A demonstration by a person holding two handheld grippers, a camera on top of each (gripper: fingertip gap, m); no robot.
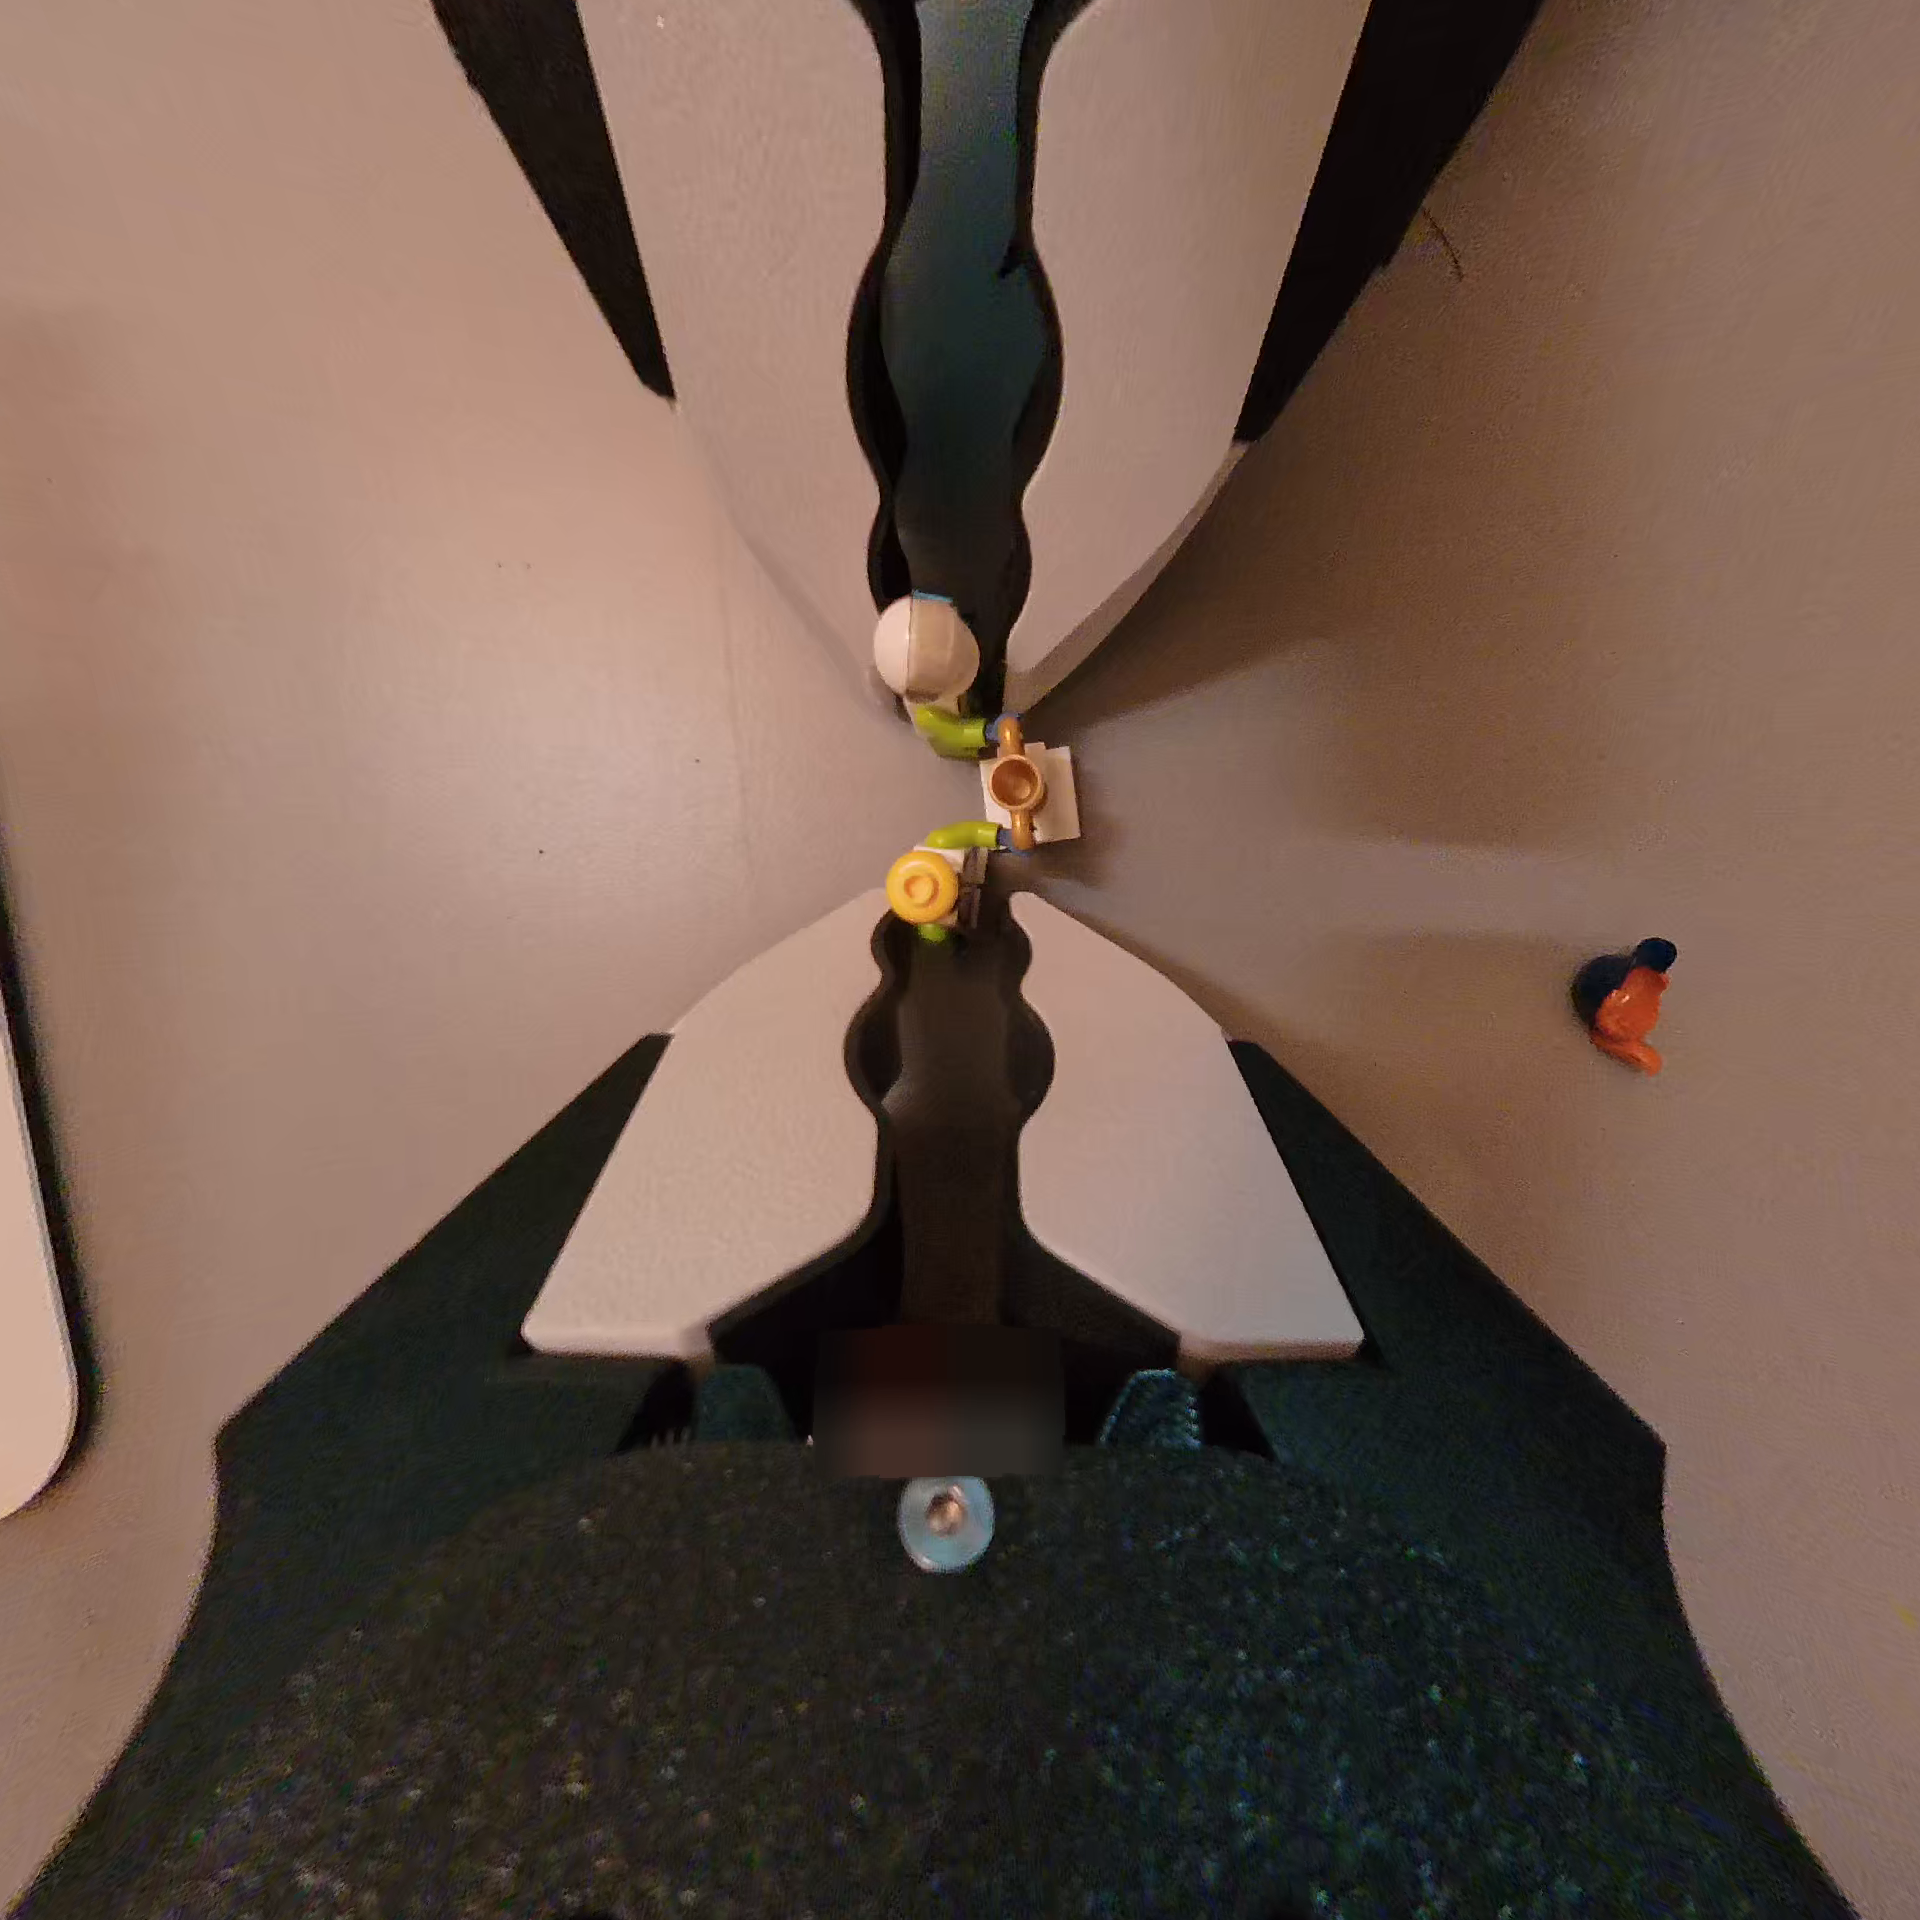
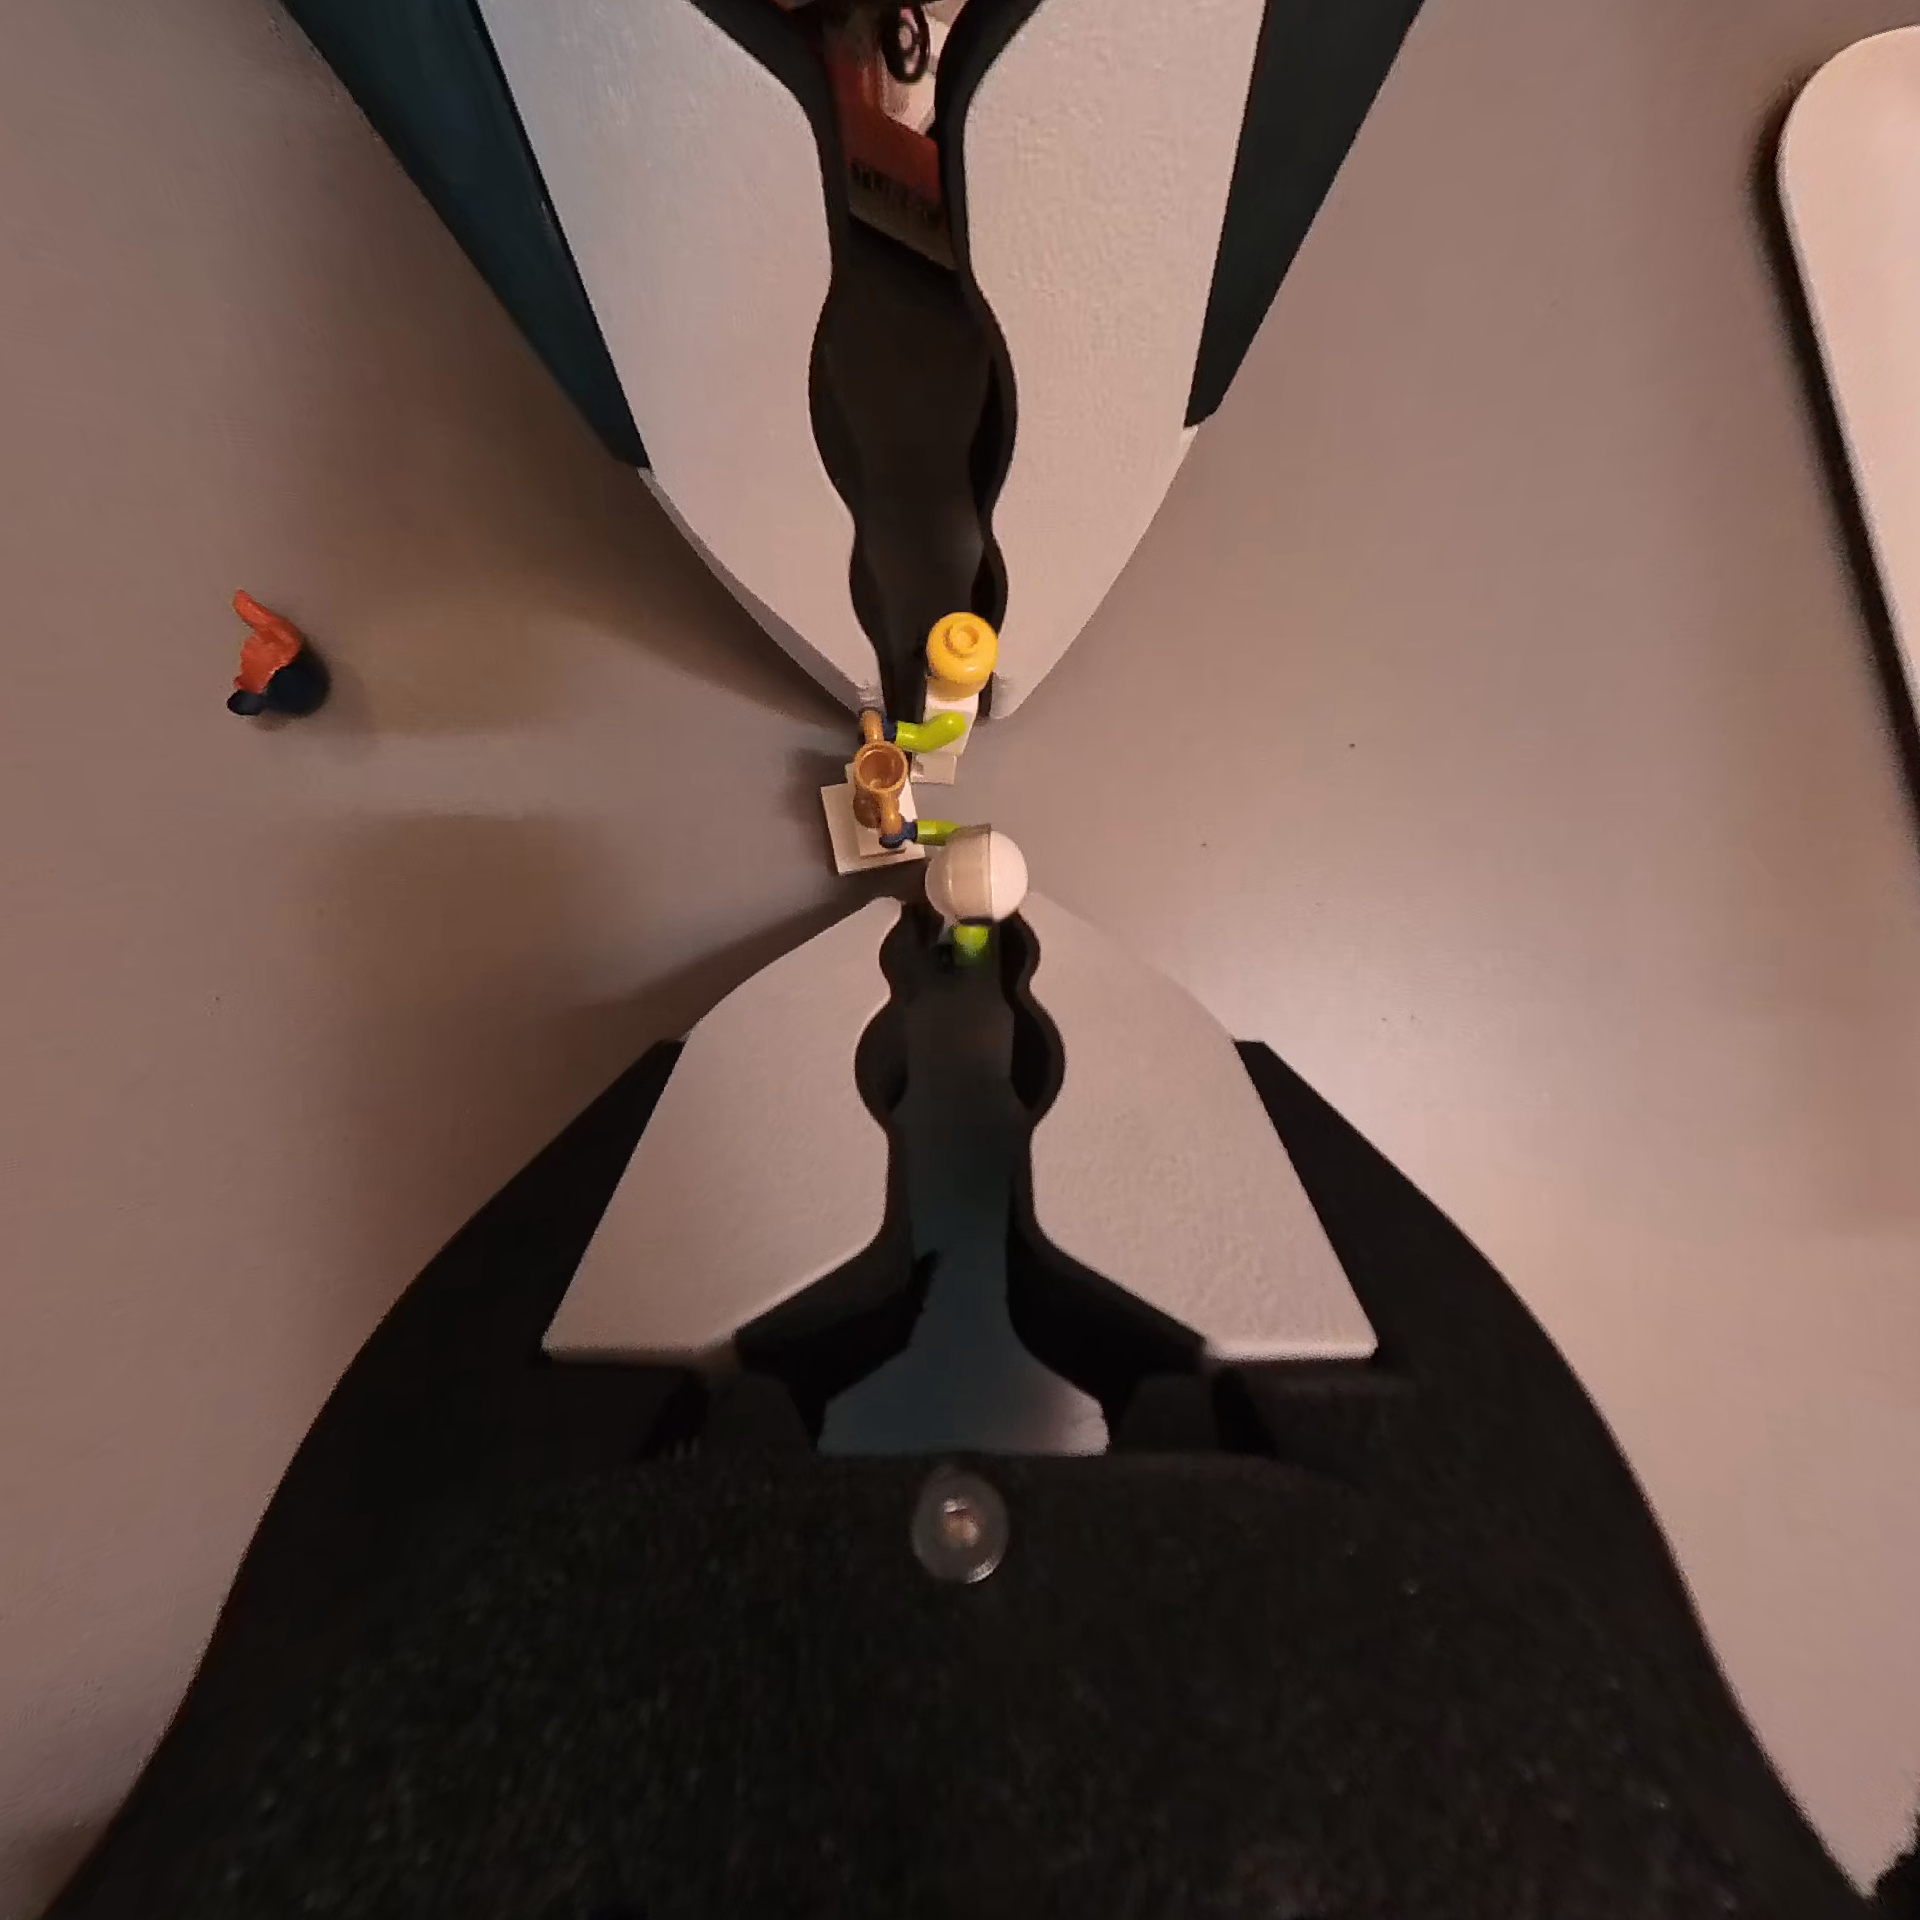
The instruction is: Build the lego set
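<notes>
Two grippers face each other tip to tip over a grey table. My left gripper (image 1: 945, 925) is shut on a minifigure with a bare yellow head (image 1: 920, 886) and lime green arms. My right gripper (image 2: 961, 925) is shut on a minifigure with a white helmet (image 2: 975, 875). Each figure reaches one arm to a handle of a gold cup (image 1: 1016, 777) between them, which sits over a small white tile (image 1: 1060, 805). In the right wrist view the cup (image 2: 881, 774), the tile (image 2: 847, 842) and the yellow-headed figure (image 2: 961, 649) show too. The figures' legs are hidden between the fingers.
A loose orange and dark blue hair-and-cap piece (image 1: 1626, 1003) lies on the table to one side; it also shows in the right wrist view (image 2: 275, 665). A white rounded-corner flat object (image 2: 1860, 312) lies at the table's edge, also in the left wrist view (image 1: 31, 1247). My two grippers' fingertips are within a few centimetres of each other.
</notes>
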